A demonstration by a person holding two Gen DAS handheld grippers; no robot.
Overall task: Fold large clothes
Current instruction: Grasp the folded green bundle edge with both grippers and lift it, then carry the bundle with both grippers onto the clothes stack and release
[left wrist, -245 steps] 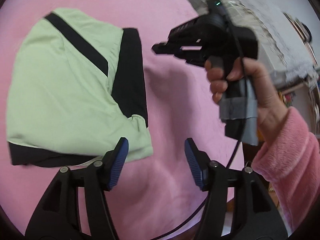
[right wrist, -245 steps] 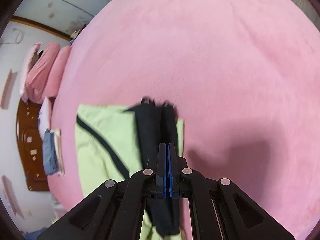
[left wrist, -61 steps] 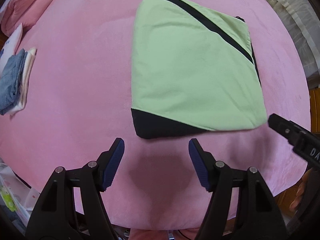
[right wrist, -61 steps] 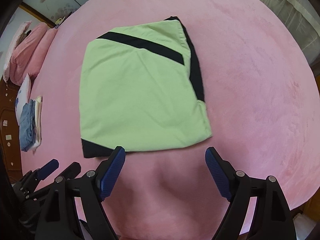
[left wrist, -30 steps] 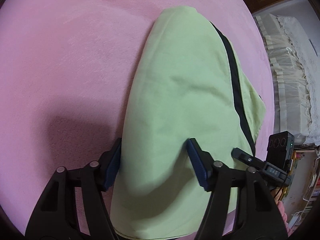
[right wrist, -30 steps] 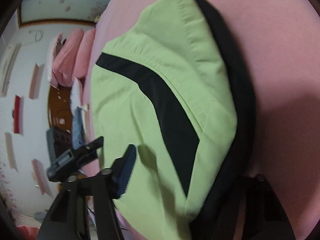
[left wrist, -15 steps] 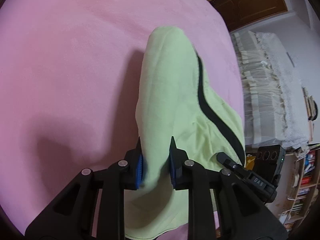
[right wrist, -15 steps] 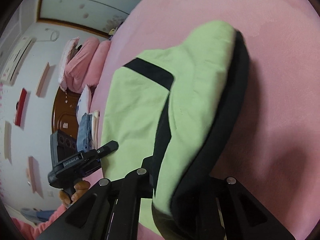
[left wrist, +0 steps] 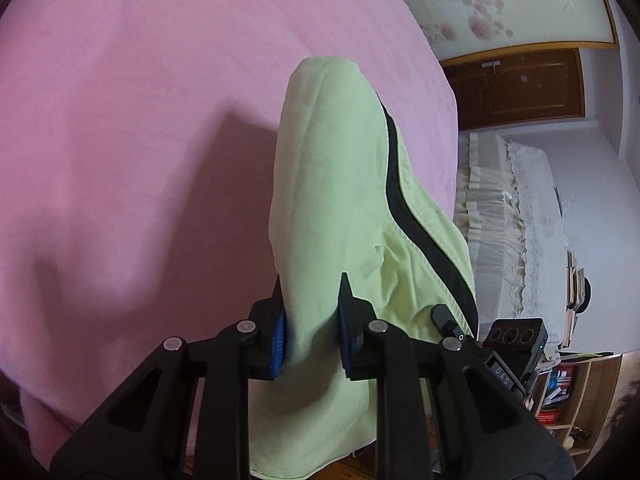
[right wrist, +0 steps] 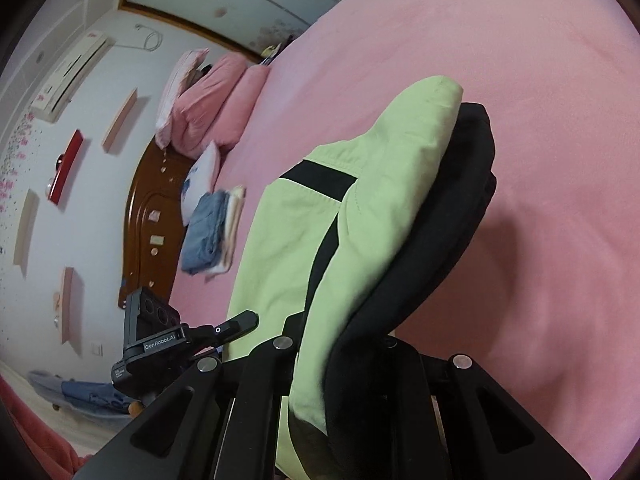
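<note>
The left gripper (left wrist: 311, 326) is clamped on one near corner of the folded lime-green garment with black trim (left wrist: 340, 208), its jaws having just closed on the cloth. The right gripper (right wrist: 340, 364) pinches the other corner, its pads buried in fabric. Beyond both tools the bundle droops forward, lifted clear above the round pink plush bed (left wrist: 140, 120), presumably to carry it off, perhaps toward the stacked blue and cream folded clothes (right wrist: 210, 232) far off by the pillows.

One green garment (left wrist: 336, 200), two grippers (left wrist: 312, 328) (right wrist: 340, 360), three pillows (right wrist: 208, 108), one clothes stack (right wrist: 212, 232).
</note>
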